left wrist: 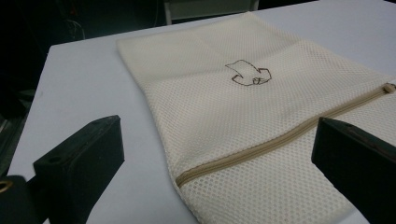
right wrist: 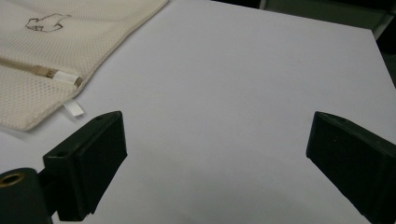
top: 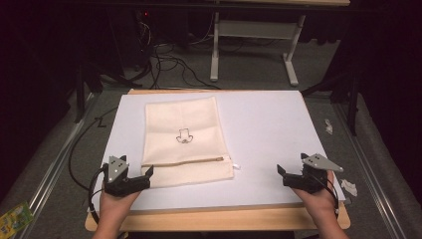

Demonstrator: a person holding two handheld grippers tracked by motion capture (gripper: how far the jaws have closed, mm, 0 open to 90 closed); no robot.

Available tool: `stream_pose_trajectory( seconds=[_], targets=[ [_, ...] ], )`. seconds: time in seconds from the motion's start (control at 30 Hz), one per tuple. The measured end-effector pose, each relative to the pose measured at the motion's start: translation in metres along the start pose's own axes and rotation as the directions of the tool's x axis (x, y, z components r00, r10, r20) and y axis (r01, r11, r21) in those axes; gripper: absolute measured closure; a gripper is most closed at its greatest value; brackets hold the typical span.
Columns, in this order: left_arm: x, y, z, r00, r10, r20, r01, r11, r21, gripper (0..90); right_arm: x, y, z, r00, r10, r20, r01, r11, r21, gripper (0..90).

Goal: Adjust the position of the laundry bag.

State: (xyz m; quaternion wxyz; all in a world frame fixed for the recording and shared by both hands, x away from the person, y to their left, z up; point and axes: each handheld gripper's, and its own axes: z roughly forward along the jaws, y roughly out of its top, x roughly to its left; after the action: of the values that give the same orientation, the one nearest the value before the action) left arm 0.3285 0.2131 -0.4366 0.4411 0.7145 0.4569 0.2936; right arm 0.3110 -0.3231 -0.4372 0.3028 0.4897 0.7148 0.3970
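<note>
A cream mesh bag (top: 184, 132) lies flat on the white table top (top: 263, 129), left of centre. It has a small brown embroidered figure (top: 185, 136) and a tan zipper (top: 181, 162) across its near end. My left gripper (top: 147, 175) stands open at the bag's near left corner, and the bag (left wrist: 243, 116) with its zipper (left wrist: 261, 147) lies between and beyond the jaws, untouched. My right gripper (top: 282, 175) stands open over bare table near the front right, well apart from the bag (right wrist: 51, 51). Its own view (right wrist: 217, 149) shows nothing between the jaws.
A wooden board (top: 224, 219) borders the table's near edge. Cables (top: 164, 59) and a white table frame (top: 249, 30) are on the floor behind. Crumpled paper (top: 348, 186) lies on the floor at the right, and a green packet (top: 12, 219) at the lower left.
</note>
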Motion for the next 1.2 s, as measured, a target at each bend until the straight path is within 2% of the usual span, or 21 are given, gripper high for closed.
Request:
stream_pose_trajectory(
  seconds=[0.33,0.4,0.47,0.5,0.53,0.57,0.63,0.7,0.73,0.77,0.8,0.83,0.87,0.9,0.93,1.0,1.03,1.07,1.1,1.13,1.2],
  targets=[
    [0.003,-0.001,0.004,0.9998,-0.018,-0.009,0.018,0.9992,0.036,1.4,-0.015,-0.005,-0.003,0.9981,0.061,0.012,-0.061,0.998,0.000,5.6],
    [0.004,-0.001,0.006,0.9992,-0.039,0.008,0.039,0.9974,0.061,3.2,-0.015,-0.005,-0.003,0.9978,0.065,0.013,-0.065,0.998,0.002,5.7],
    [0.006,-0.004,0.010,0.9965,-0.072,0.043,0.067,0.9916,0.111,16.6,-0.016,-0.006,-0.001,0.9979,0.064,0.008,-0.064,0.998,0.009,6.3],
    [0.006,-0.009,0.018,0.9951,-0.076,0.063,0.063,0.9796,0.191,16.9,-0.016,-0.006,0.000,0.9979,0.065,0.007,-0.065,0.998,0.011,6.4],
    [0.006,-0.009,0.018,0.9951,-0.076,0.063,0.063,0.9796,0.191,18.9,-0.016,-0.006,0.000,0.9980,0.063,0.003,-0.063,0.998,0.013,6.6],
    [0.006,-0.012,0.022,0.9945,-0.074,0.074,0.055,0.9726,0.226,18.9,-0.016,-0.006,0.000,0.9980,0.063,0.003,-0.063,0.998,0.013,6.6],
    [0.005,-0.017,0.029,0.9926,-0.088,0.083,0.062,0.9599,0.273,27.5,-0.014,-0.007,0.001,0.9978,0.066,-0.002,-0.066,0.998,0.019,7.0],
    [0.005,-0.017,0.032,0.9908,-0.099,0.092,0.068,0.9543,0.291,38.3,-0.012,-0.006,0.002,0.9983,0.057,-0.011,-0.057,0.998,0.024,7.9],
    [0.004,-0.017,0.033,0.9902,-0.097,0.100,0.063,0.9536,0.294,38.3,-0.012,-0.006,0.002,0.9983,0.057,-0.011,-0.057,0.998,0.024,7.9],
    [0.000,-0.018,0.035,0.9886,-0.083,0.125,0.041,0.9508,0.307,45.9,-0.011,-0.006,0.003,0.9978,0.063,-0.022,-0.062,0.998,0.025,8.9],
    [0.000,-0.018,0.035,0.9886,-0.083,0.125,0.041,0.9508,0.307,51.2,-0.011,-0.006,0.003,0.9978,0.063,-0.022,-0.062,0.998,0.025,8.9],
    [-0.003,-0.020,0.036,0.9884,-0.063,0.138,0.015,0.9459,0.324,51.2,-0.011,-0.006,0.003,0.9975,0.065,-0.029,-0.064,0.998,0.025,9.4],
    [-0.007,-0.021,0.038,0.9882,-0.041,0.147,-0.012,0.9380,0.347,56.5,-0.010,-0.006,0.004,0.9972,0.066,-0.033,-0.065,0.997,0.028,9.7],
    [-0.010,-0.022,0.039,0.9895,-0.026,0.142,-0.026,0.9355,0.352,60.2,-0.010,-0.006,0.004,0.9973,0.064,-0.037,-0.063,0.998,0.028,9.9],
    [-0.013,-0.023,0.038,0.9914,-0.003,0.131,-0.043,0.9371,0.346,61.5,-0.009,-0.006,0.004,0.9972,0.062,-0.041,-0.061,0.998,0.028,10.2],
    [-0.015,-0.022,0.039,0.9916,0.001,0.129,-0.046,0.9352,0.351,67.9,-0.008,-0.006,0.004,0.9972,0.061,-0.044,-0.060,0.998,0.031,10.6],
    [-0.016,-0.022,0.038,0.9896,-0.006,0.144,-0.044,0.9362,0.349,75.6,-0.007,-0.006,0.005,0.9977,0.047,-0.048,-0.046,0.998,0.032,10.9],
    [-0.016,-0.022,0.038,0.9896,-0.006,0.144,-0.044,0.9362,0.349,78.4,-0.007,-0.006,0.005,0.9977,0.047,-0.048,-0.046,0.998,0.032,10.9],
    [-0.018,-0.022,0.038,0.9909,0.015,0.134,-0.061,0.9350,0.349,78.4,-0.006,-0.006,0.005,0.9974,0.051,-0.050,-0.049,0.998,0.034,11.2],
    [-0.018,-0.022,0.038,0.9906,0.025,0.135,-0.071,0.9344,0.349,83.1,-0.006,-0.006,0.005,0.9974,0.048,-0.053,-0.046,0.998,0.037,11.5],
    [-0.018,-0.022,0.038,0.9910,0.026,0.131,-0.071,0.9352,0.347,87.3,-0.005,-0.006,0.006,0.9973,0.046,-0.058,-0.044,0.998,0.038,11.9]
  ],
)
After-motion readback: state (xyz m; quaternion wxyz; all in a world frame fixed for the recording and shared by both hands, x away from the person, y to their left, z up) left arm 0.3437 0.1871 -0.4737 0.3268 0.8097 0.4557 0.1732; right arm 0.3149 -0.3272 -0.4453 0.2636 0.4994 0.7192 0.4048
